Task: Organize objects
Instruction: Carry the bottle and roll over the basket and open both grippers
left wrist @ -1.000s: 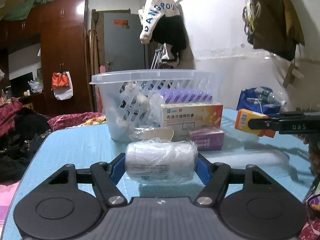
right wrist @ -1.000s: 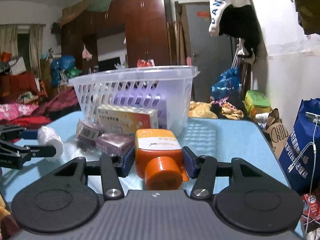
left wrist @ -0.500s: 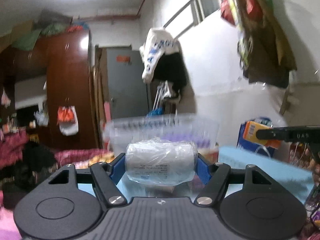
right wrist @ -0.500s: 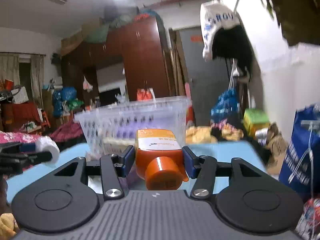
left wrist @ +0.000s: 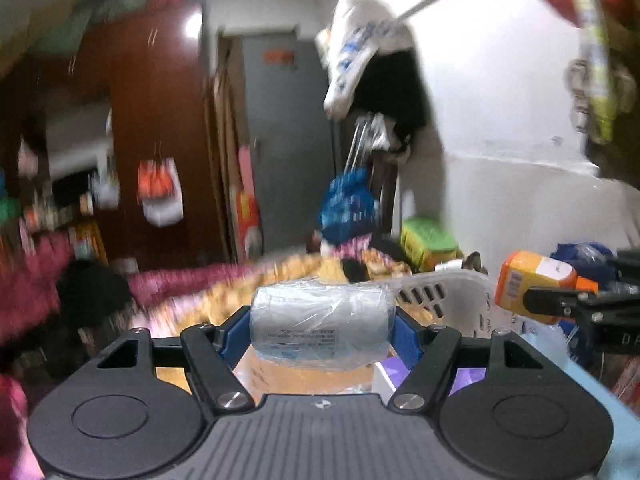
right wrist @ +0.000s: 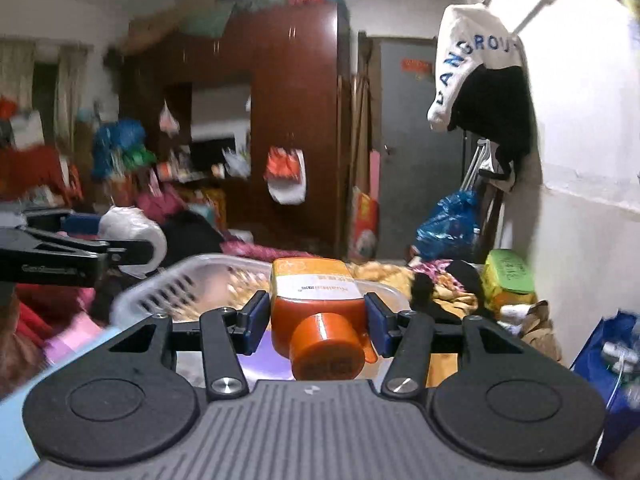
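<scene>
Above the white basket (right wrist: 188, 280) on the blue table (left wrist: 616, 408), we hold two things ready to drop in. Our left gripper (left wrist: 322, 330) has its jaws pinching a plastic-wrapped white roll (left wrist: 320, 330) sideways. Our right gripper (right wrist: 316, 320) has its jaws pinching an orange bottle (right wrist: 316, 304) by its sides, cap toward the camera. Both seem raised to clear the rim.

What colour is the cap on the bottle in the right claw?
Orange cap, matching the bottle; clearest in the right wrist view.
</scene>
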Demonstrator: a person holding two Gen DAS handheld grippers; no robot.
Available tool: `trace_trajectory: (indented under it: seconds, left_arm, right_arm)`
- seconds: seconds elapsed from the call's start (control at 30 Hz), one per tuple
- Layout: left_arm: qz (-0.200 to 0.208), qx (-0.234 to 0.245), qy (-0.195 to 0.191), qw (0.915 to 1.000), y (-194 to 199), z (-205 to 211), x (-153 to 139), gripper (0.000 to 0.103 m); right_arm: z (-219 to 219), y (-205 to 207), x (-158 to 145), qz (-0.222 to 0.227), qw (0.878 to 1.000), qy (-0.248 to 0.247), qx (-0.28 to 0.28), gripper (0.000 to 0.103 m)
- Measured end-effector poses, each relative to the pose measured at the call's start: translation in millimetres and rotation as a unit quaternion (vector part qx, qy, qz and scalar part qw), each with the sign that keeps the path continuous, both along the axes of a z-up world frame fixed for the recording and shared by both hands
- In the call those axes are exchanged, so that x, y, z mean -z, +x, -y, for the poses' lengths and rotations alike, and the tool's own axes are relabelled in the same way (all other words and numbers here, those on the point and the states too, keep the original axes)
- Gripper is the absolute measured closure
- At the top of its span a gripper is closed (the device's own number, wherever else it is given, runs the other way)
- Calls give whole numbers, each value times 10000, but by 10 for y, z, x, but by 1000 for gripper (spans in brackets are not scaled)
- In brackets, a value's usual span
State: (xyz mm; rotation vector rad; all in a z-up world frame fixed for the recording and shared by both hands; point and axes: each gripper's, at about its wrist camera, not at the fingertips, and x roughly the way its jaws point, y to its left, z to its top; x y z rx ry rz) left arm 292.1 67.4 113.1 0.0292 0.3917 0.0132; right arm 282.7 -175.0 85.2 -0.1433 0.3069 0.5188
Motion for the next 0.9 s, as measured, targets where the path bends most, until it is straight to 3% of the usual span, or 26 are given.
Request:
trace_trajectory:
  seconds: [0.1,0.37,0.6,0.67,0.7,0.73,0.77,0.8,0.9]
  left_arm:
    - [-137,-1,-257,9996,195,-53,112,29]
    - [-705,149,-60,9974,469,4,392,29]
    - [-637,164,78,9978,399,-2,495,27]
    - [-475,230,129,9985,291,14,477,10]
    - [-333,258,140,9990,213,8,460,8]
    - [-143,242,88,9996,116,-16,435,6]
    - [-17,259,-10,9997,29,-44,409,2]
    - [115,313,-126,9994,-70,-73,381,1]
    - [668,357,-331,9966,-502,-146,312,0]
  right_arm:
    - [-174,293,100,-257,9993,-230,172,48]
    - [-299,658,395,-798,9946,-621,246,48]
    - [-285,647,440,-925,9927,-717,296,48]
    - [-262,609,396,-851,9938,-659,279,46]
    - [-233,561,356,-706,9950,-619,326,36]
    - [-205,526,321,-582,9961,-567,336,16]
    - [-138,430,264,-407,9977,-449,316,9]
    - [-71,341,217,-269,9988,-317,267,3]
    - [219,-35,80,26,9998,201,29,0]
